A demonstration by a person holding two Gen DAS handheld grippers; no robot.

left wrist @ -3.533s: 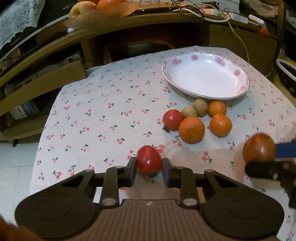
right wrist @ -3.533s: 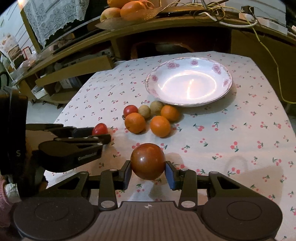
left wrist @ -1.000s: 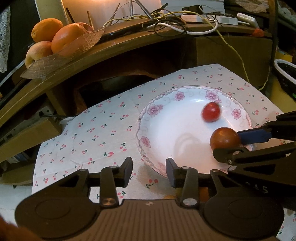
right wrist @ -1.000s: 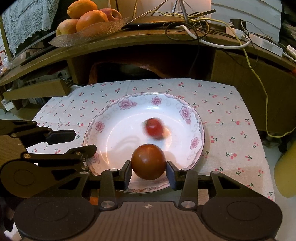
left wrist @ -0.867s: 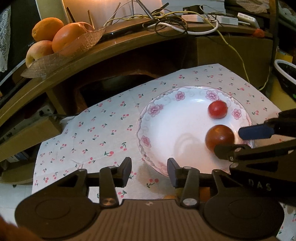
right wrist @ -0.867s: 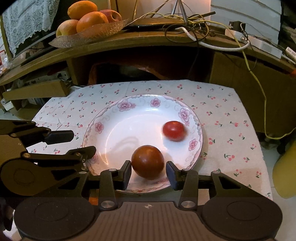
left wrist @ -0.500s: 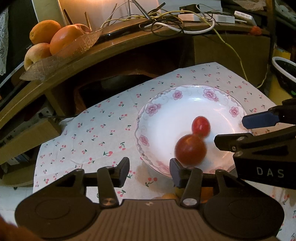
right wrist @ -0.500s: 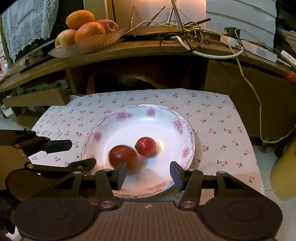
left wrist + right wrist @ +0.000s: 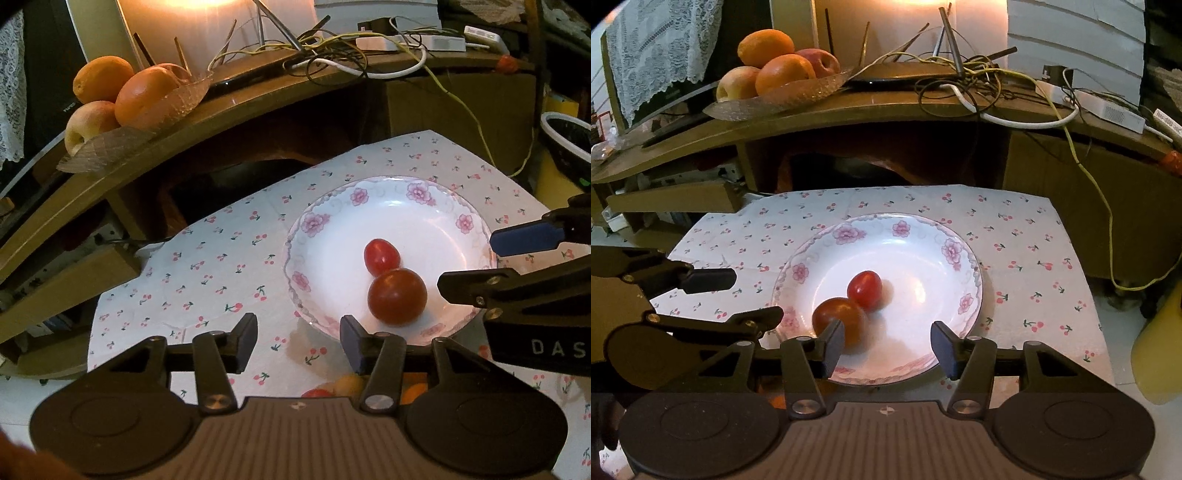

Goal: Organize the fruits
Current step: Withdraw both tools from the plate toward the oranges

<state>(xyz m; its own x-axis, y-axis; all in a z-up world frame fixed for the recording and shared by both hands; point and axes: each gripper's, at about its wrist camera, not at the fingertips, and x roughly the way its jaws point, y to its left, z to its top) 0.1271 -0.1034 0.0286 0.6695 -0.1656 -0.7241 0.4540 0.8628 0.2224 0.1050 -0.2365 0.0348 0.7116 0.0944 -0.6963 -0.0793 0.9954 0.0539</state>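
A white plate with pink flowers (image 9: 417,192) (image 9: 916,229) sits on the cherry-print tablecloth. A small red tomato (image 9: 381,256) (image 9: 864,289) and a larger dark red tomato (image 9: 397,296) (image 9: 839,318) lie touching in it. My left gripper (image 9: 298,341) is open and empty, above the plate's near-left rim. My right gripper (image 9: 887,345) is open and empty over the plate's near edge, its left finger in front of the dark tomato. Other fruits (image 9: 347,386) peek out below the left gripper's fingers.
A wooden desk (image 9: 849,110) stands behind the table with a glass dish of oranges and apples (image 9: 775,74), tangled cables (image 9: 979,81) and adapters. A yellow object (image 9: 1160,354) stands at the right. Shelves are at the left.
Both grippers let go of their tomatoes into the plate. The dark tomato rolled left and settled against the small one. Both grippers have drawn back a little and stand open.
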